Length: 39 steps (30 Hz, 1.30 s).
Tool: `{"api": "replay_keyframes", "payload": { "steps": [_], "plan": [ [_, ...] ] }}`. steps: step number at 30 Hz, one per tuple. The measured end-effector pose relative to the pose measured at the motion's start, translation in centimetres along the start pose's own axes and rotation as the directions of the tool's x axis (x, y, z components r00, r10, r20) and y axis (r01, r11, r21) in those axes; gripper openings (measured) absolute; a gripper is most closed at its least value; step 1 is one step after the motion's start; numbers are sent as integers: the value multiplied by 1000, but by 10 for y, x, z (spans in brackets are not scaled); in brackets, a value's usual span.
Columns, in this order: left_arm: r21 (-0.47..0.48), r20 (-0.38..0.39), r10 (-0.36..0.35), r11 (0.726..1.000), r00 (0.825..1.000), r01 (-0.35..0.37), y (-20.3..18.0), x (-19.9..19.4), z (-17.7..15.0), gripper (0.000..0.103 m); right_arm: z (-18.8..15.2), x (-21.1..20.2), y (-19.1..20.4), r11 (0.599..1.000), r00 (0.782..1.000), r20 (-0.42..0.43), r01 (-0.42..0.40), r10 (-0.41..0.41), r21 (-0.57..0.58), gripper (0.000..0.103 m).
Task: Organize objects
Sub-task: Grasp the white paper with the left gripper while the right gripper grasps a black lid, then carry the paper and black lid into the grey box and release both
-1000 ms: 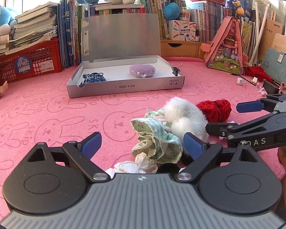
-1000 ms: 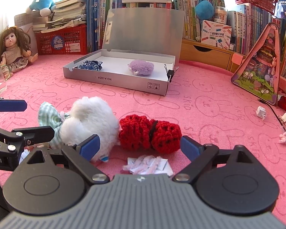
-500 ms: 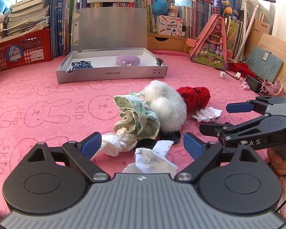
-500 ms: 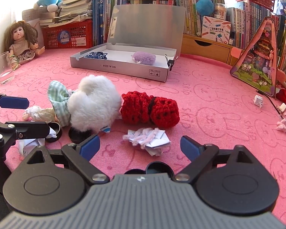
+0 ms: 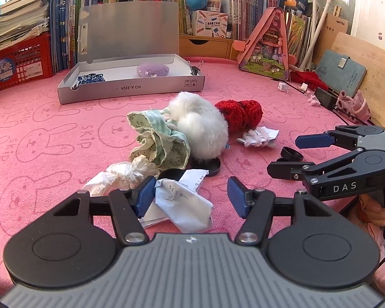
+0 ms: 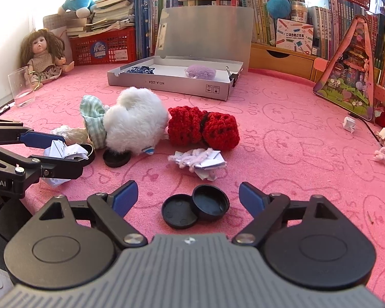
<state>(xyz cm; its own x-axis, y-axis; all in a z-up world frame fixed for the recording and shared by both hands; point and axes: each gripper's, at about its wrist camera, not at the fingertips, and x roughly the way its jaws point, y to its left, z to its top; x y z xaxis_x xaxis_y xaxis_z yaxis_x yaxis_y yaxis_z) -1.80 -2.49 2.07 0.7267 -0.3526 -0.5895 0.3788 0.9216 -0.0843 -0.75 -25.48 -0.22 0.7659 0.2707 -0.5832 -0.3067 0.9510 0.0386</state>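
Note:
A pile lies on the pink mat: a white fluffy toy [image 5: 200, 125] [image 6: 136, 123], a green checked cloth [image 5: 159, 141], a red knitted piece [image 5: 240, 114] [image 6: 202, 128] and crumpled papers. My left gripper [image 5: 190, 197] is open around a crumpled white paper [image 5: 184, 205]. My right gripper [image 6: 188, 197] is open just behind two black round lids [image 6: 195, 206]. An open silver box [image 5: 131, 84] [image 6: 174, 77] at the back holds a purple plush [image 5: 152, 69] and a blue patterned pouch [image 5: 91, 79].
A folded paper with purple fluff [image 6: 200, 160] lies in front of the red piece. Another black lid [image 6: 116, 157] sits under the white toy. A doll [image 6: 43, 56] and a glass [image 6: 21, 87] stand at the far left. Books and a red basket [image 5: 18, 64] line the back.
Both grippers have pulled back toward me from the pile. The left jaws have narrowed around the crumpled paper. The two black lids have come into view between the right fingers.

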Motion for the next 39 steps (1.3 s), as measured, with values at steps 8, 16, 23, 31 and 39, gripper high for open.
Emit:
{"api": "replay_keyframes", "payload": {
  "steps": [8,16,23,31,39],
  "plan": [
    [-12,-19,2,1000,1000,-2,2,4,-3,57,-4,-4,-19,991,1000,4,1,-1,133,64],
    [-4,-31,17,1000,999,-17,-1,10,-7,57,-7,-3,-17,990,999,5,30,-31,139,37],
    [-12,-19,31,999,999,-31,1,7,-5,44,-5,-3,-14,988,999,19,40,-43,147,37],
    [-4,39,29,1000,999,-29,0,-6,10,44,6,-3,-15,987,997,38,62,-69,151,37],
    [-35,82,84,996,993,-81,17,-9,39,44,27,7,-18,983,994,44,92,-100,161,37]
  ]
}}
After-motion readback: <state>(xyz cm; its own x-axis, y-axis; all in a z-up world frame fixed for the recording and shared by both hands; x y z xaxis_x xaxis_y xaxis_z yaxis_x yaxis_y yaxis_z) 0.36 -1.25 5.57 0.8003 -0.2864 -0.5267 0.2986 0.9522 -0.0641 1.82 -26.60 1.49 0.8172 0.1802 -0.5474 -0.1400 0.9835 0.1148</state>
